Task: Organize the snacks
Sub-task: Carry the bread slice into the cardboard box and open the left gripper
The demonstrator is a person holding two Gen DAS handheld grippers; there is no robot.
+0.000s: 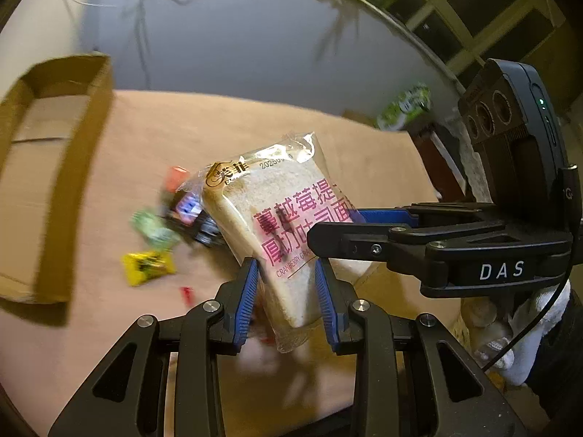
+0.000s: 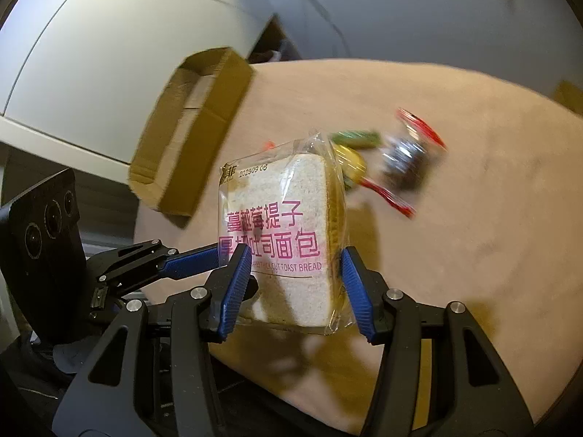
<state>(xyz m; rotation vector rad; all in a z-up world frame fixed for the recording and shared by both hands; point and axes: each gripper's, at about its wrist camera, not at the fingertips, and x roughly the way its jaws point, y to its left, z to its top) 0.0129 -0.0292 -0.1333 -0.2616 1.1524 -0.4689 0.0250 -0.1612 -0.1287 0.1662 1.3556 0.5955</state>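
The packaged toast bread point(image 1: 271, 225) is held off the bench point(image 1: 145, 138), upright, with both the left hand-held gripper point(image 1: 288, 302) and the right hand-held gripper point(image 2: 295, 287) clamped on its lower end, while the open cardboard box point(image 1: 43, 167) lies away to the left, nearer the left one.

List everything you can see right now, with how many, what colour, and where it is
bread packet: one, clear wrap with pink print, held up above the table between both grippers
cardboard box: one, brown, open, at the table's far left edge
small snack packets: a blurred cluster, at least five, green, yellow, red and dark, on the table behind the bread
table: one, tan, under everything
green packet: one, green and white, beyond the table's far right
left hand-held gripper: black with blue pads, shut on the bread's lower end
right hand-held gripper: black with blue pads, also around the bread
gloved hand: one, white, behind the right gripper
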